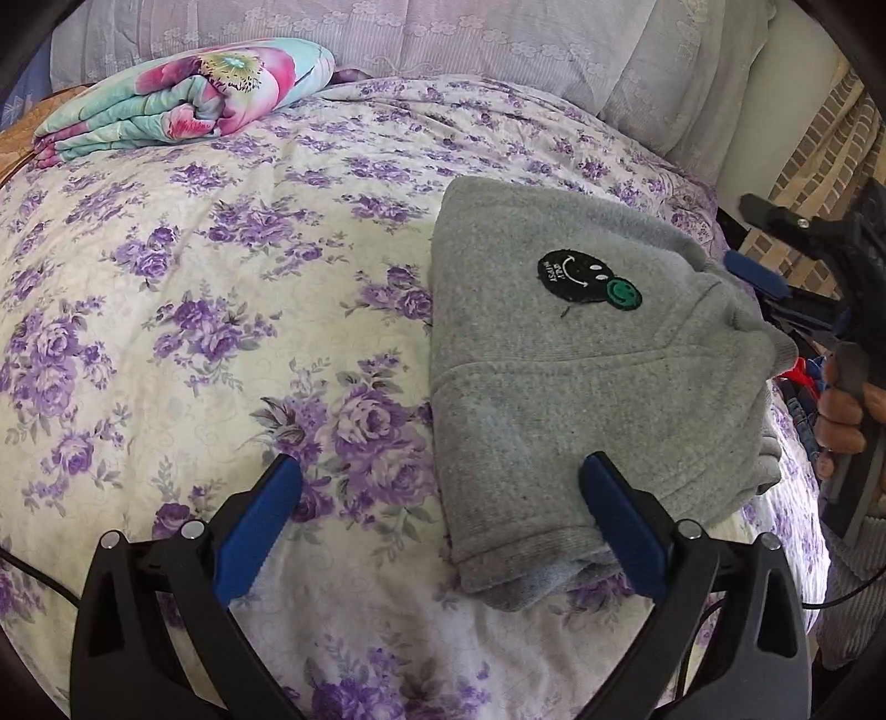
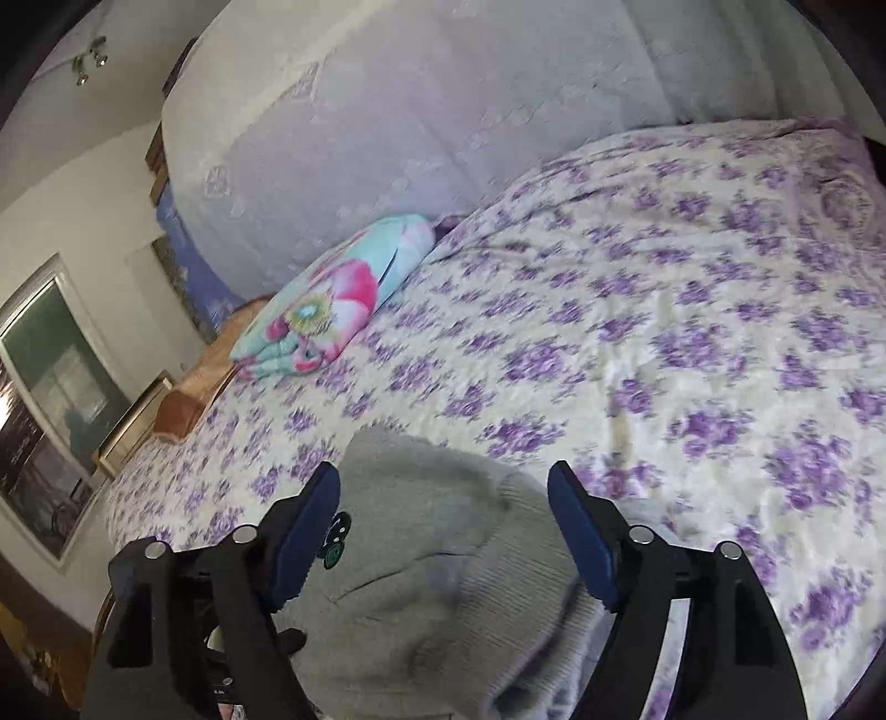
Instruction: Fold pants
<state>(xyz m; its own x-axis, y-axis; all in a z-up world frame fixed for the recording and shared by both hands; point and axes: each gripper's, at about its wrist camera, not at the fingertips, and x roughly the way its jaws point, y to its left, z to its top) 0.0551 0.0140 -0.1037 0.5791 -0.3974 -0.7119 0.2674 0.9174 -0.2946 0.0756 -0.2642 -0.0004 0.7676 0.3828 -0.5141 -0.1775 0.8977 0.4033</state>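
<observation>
Grey folded pants point(image 1: 554, 376) with a black and green smiley patch point(image 1: 587, 279) lie on the right part of the purple-flowered bedspread point(image 1: 194, 277). My left gripper point(image 1: 441, 459) is open at their near left corner, its right finger point(image 1: 620, 509) lying over the hem and its left finger above bare bedspread. My right gripper point(image 1: 739, 232) shows at the right edge beyond the pants, held by a hand point(image 1: 841, 410). In the right wrist view that right gripper point(image 2: 443, 471) is open above the bunched pants point(image 2: 432, 581), whose patch point(image 2: 335, 534) peeks beside the left pad without the pads pressing the cloth.
A folded pink and turquoise floral quilt point(image 1: 183, 94) lies at the far left of the bed, against a lilac lace-covered headboard point(image 1: 443, 39). A brick-patterned wall point(image 1: 830, 144) stands to the right. The right wrist view shows a window point(image 2: 50, 360) and wooden furniture point(image 2: 177, 410) past the bed's edge.
</observation>
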